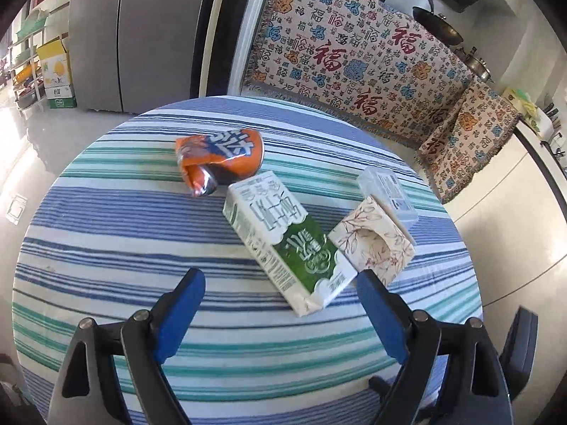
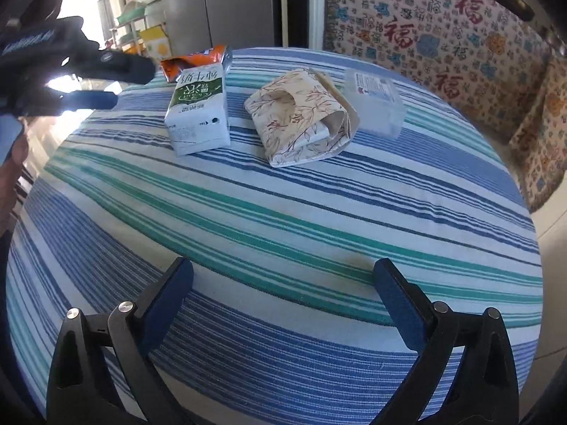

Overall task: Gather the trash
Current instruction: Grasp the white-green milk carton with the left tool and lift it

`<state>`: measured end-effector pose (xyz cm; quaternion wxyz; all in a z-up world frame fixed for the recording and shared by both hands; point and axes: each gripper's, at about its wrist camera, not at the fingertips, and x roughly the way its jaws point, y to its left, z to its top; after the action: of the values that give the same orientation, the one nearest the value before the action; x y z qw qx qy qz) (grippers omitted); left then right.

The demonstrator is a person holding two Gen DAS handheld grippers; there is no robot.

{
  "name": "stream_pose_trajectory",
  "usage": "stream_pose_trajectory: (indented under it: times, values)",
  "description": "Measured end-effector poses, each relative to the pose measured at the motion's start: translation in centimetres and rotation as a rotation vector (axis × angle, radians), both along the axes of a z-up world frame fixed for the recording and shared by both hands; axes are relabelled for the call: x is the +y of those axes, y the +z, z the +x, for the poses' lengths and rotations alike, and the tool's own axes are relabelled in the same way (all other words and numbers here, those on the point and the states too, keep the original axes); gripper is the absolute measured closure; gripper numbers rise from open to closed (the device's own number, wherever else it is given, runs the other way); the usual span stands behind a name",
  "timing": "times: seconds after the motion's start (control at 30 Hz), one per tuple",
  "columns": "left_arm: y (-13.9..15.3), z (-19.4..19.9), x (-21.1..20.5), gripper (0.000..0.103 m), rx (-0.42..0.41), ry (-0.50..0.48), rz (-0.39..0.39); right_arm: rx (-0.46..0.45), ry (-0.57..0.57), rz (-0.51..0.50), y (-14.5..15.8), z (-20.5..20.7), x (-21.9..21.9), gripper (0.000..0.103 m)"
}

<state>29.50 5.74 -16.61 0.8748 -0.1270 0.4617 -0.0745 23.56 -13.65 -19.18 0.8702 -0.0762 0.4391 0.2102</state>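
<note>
At the left of the left wrist view a grey fridge (image 1: 141, 39) stands behind the round counter (image 1: 106, 233) with its blue, green and white striped cloth. Left of centre on that cloth lies a crushed orange can (image 1: 218, 157), flattened and on its side. Just right of it and nearly touching, a green and white milk carton (image 1: 283, 237) lies flat, running diagonally toward lower centre. Against the carton's right side sits a squashed floral tissue box (image 1: 372, 239), and behind that, in the right middle of the frame, a small clear plastic box (image 1: 388, 191). A patterned throw (image 1: 354, 60) covers the seat along the upper right.

The left claw (image 1: 280, 279) hangs over the near end of the carton, its blue pads spread wide and holding nothing.

In the right wrist view the right claw (image 2: 283, 272) is at bottom centre over bare striped cloth, also spread wide and empty, well short of the trash lined up across the top of the frame.
</note>
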Motion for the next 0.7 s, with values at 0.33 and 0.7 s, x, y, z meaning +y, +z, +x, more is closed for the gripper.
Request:
stream_pose_trajectory:
  times: [0.33, 0.7]
  values:
    - [-2.7, 4.7, -2.8, 0.012, 0.078, 0.123, 0.154, 0.006, -0.012, 0.005, 0.1, -0.5, -0.6, 0.000]
    - [-4.2, 6.7, -3.3, 0.012, 0.129, 0.104, 0.159, 0.006, -0.020, 0.005, 0.1, -0.6, -0.8, 0.000]
